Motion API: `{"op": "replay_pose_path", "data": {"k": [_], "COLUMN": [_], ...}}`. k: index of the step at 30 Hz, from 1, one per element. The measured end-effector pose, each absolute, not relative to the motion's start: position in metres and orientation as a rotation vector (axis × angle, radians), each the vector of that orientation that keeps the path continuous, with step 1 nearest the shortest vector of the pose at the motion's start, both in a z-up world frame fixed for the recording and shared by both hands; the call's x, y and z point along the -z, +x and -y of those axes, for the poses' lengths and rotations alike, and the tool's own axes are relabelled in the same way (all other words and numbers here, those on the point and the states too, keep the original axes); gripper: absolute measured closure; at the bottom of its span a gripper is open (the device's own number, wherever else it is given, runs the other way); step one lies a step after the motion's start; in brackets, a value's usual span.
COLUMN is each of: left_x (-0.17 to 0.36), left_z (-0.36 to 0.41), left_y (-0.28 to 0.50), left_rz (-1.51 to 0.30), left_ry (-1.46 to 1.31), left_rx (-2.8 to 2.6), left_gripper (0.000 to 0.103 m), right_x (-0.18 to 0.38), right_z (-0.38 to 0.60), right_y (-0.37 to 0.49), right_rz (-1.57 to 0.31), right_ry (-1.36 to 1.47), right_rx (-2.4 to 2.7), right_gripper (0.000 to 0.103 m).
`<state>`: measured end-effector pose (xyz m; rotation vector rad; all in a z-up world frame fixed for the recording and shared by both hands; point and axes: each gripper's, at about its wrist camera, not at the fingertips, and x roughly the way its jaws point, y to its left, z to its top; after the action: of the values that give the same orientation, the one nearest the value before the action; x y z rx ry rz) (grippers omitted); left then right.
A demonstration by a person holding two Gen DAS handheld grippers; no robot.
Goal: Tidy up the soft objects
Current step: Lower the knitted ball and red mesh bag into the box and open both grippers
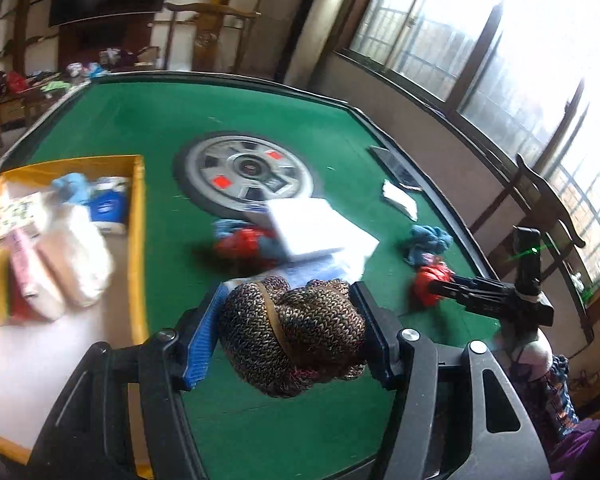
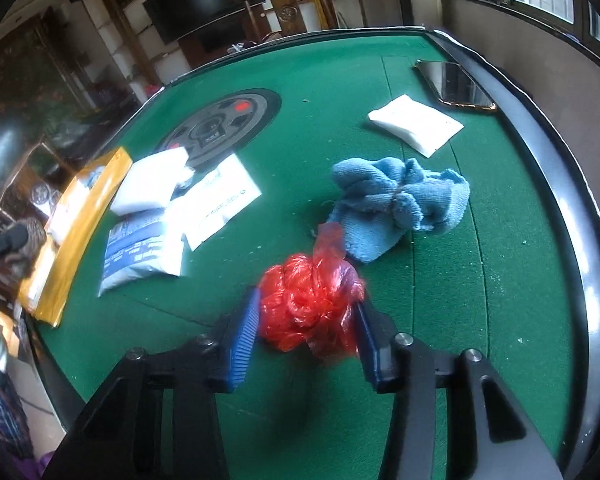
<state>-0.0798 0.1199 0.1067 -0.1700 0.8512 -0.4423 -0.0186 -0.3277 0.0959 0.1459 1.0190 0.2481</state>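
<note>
Knitted bundle (image 1: 292, 332) is pinched in the left jaws, with the yellow box (image 1: 138, 240) off at about ten o'clock.
Outward from the left gripper (image 1: 288, 336), the bundle hangs above the green bench (image 1: 140, 120), nearer the box than the right hand is. The right gripper (image 2: 306, 320) has its jaws against a red plastic bag (image 2: 308, 308) lying on the bench, blue cloth (image 2: 396, 200) at one o'clock.

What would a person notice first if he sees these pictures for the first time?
The left tongs grip a brown knitted bundle above the green table, right beside the yellow box that already holds soft packs. The right tongs close around a crumpled red plastic bag on the felt. Just behind it lies a blue towel.
</note>
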Motion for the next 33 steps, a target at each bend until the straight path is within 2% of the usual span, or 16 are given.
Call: {"op": "replay_pose_path", "data": {"k": [6,12,19,25,33], "left_x": [-0.081,-0.047,-0.026,-0.024,-0.066], "left_z": [-0.237,-0.31,-0.327,-0.329,-0.338], "left_y": [-0.076,-0.057,-0.018,-0.001,-0.04], "left_rz": [-0.907,-1.003,-1.061,-1.077,-0.904], "left_ry": [-0.283,-0.338,-0.334,-0.325,-0.431], "left_rx": [0.126,-0.053,-0.126,-0.127,-0.058], "left_gripper": [0.042,0.042,0.04,0.031,0.031], "right_x": [-0.127,-0.15,-0.161,-0.157,-0.122], "right_z": [0.311,0.254,0.159,0.077,-0.021], "right_y": [-0.028,-0.018,-0.015,-0.01,-0.001], "right_rz": [-0.947,-0.918,-0.907,-0.932,-1.052], "right_ry": [0.091,0.032,-0.028,-0.087,-0.173], "right_rx": [-0.245,-0.363,-0.549,-0.694,-0.845], "right_gripper": [0.065,0.065,0.064,0.064,0.064]}}
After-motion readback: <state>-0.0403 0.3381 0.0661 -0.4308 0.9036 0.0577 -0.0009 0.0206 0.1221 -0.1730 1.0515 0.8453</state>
